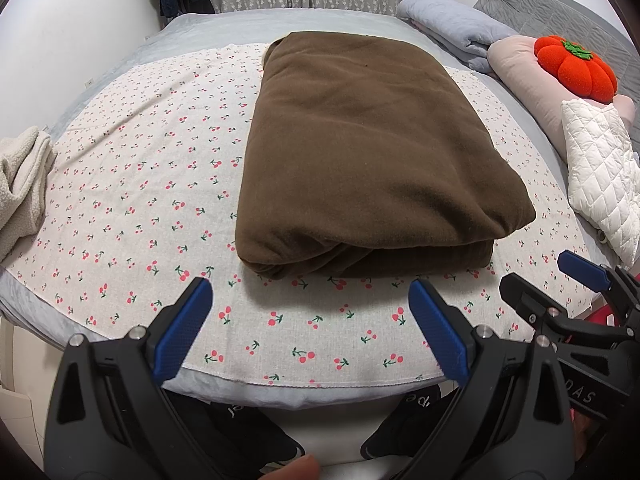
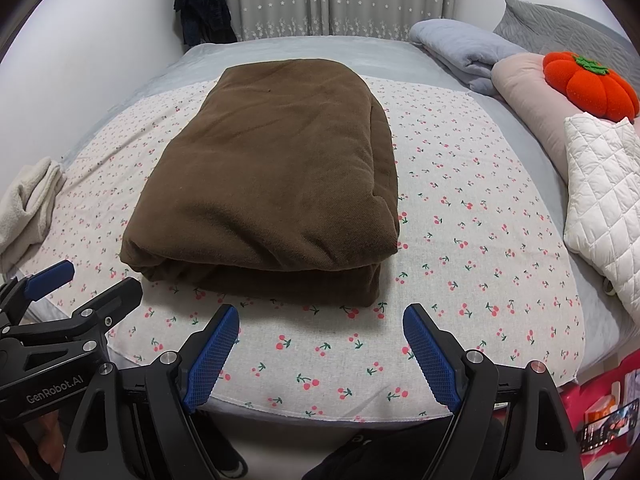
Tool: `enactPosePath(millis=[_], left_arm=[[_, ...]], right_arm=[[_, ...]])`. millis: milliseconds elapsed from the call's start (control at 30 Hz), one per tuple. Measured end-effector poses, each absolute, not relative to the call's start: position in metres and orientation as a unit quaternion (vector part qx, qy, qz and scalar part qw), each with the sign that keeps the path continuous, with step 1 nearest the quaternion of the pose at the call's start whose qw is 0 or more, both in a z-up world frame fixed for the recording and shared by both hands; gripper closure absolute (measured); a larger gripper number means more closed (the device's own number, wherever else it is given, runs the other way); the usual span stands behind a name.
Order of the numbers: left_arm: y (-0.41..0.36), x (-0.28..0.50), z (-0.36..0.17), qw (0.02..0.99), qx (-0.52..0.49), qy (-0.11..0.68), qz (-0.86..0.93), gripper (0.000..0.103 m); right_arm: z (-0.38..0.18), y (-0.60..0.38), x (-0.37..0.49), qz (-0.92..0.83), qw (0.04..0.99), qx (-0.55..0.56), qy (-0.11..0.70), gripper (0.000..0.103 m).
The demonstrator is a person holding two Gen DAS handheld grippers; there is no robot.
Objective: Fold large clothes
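Lying in the middle of the cherry cloth (image 1: 132,184) on the bed (image 1: 224,24), the brown garment (image 1: 360,152) is already a thick, tidy rectangle of several layers. Its rounded fold faces the near edge of the bed, and one layer edge shows low at the front. I judge that the folding is almost or fully finished, and the bundle sits centred because the cloth gives a flat working place there.

Both tongs hang at the near edge of the bed, apart from the garment and touching nothing. The left tongs (image 1: 310,330) are spread wide with nothing between the blue pads (image 1: 182,328). The right tongs (image 2: 320,354) are spread the same way, also holding nothing. They are side by side; each camera sees the other tool at its border. This low, drawn-back position looks to me like a pause to check the result, or a start for one more fold or a lift.

Around the work place, a cream fleece (image 1: 20,176) lies at the left edge of the cloth. On the right are a white quilted piece (image 1: 600,168), a pink pillow (image 1: 528,76) carrying a red pumpkin cushion (image 1: 574,68), and behind them a grey blanket (image 1: 452,24). Nothing lies between the tongs and the bundle, so the way to its front edge is free. The quilted piece is near the right side and could be brushed if the bundle is moved that way.
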State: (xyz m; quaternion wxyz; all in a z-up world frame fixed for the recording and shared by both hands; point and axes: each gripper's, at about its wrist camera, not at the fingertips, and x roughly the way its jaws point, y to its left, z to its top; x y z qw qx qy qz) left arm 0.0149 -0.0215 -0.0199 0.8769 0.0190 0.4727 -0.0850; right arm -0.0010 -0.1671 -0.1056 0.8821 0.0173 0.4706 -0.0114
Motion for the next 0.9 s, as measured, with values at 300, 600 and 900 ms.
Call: enactPosePath(millis=[300,600,900], left_arm=[[-0.0213,0.0149,-0.02,0.877,0.019,0.473,-0.085,0.005],[-0.0207,0.014,-0.0218,0.876,0.017,0.475,-0.084,0.005],[-0.015,0.0186,-0.0247,0.873,0.015,0.48,-0.089,0.005]], right_arm=[[-0.1055,-0.1673,-0.0011,-0.011,0.882,0.017,0.47,0.017],[-0.106,-0.1668,-0.0013,-0.012,0.882,0.017,0.471,0.017],[-0.1069,-0.1647,-0.0013,-0.01,0.882,0.017,0.471,0.017]])
